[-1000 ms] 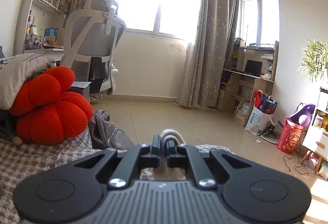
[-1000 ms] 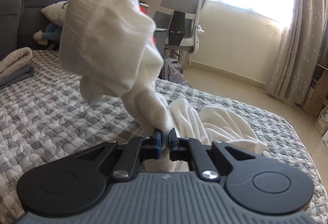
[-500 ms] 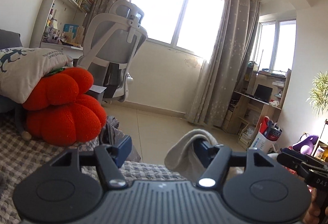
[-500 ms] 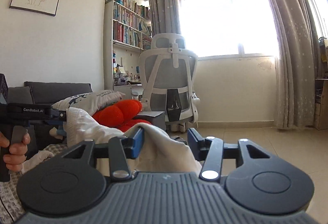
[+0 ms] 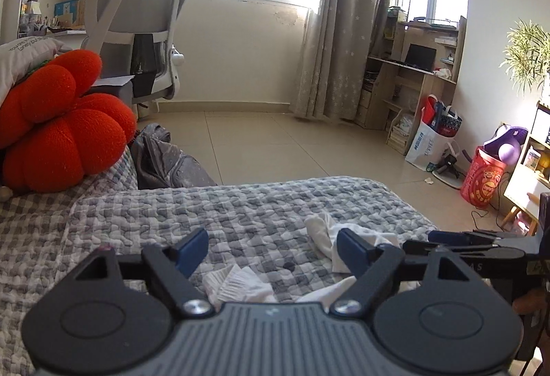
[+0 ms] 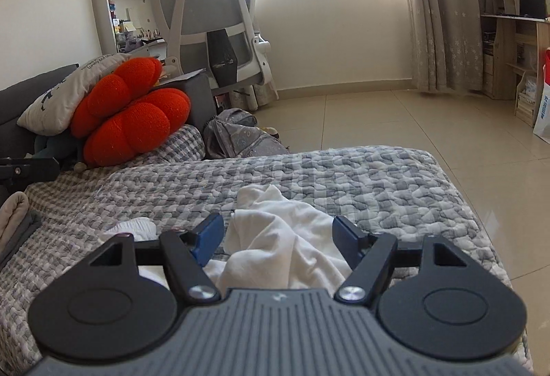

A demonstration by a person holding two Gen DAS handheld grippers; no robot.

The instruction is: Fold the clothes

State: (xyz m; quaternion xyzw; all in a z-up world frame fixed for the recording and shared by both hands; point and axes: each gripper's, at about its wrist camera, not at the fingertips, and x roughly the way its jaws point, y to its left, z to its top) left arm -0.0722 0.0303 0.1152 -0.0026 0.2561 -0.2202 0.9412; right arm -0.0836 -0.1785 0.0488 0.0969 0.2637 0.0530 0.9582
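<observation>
A crumpled white garment lies on the grey checked quilt of the bed. My right gripper is open just above it, jaws wide apart and empty. In the left wrist view parts of the same white garment lie on the quilt, with a ribbed white edge near the camera. My left gripper is open and empty above them. The right gripper also shows at the right edge of the left wrist view.
An orange pumpkin cushion and a grey pillow sit at the bed's left end. A grey backpack stands on the floor by the bed. A white office chair is behind it. A folded beige cloth lies at the left.
Both grippers have opened and let go of the white garment, which has dropped onto the quilt. Both cameras have tilted down toward the bed.
</observation>
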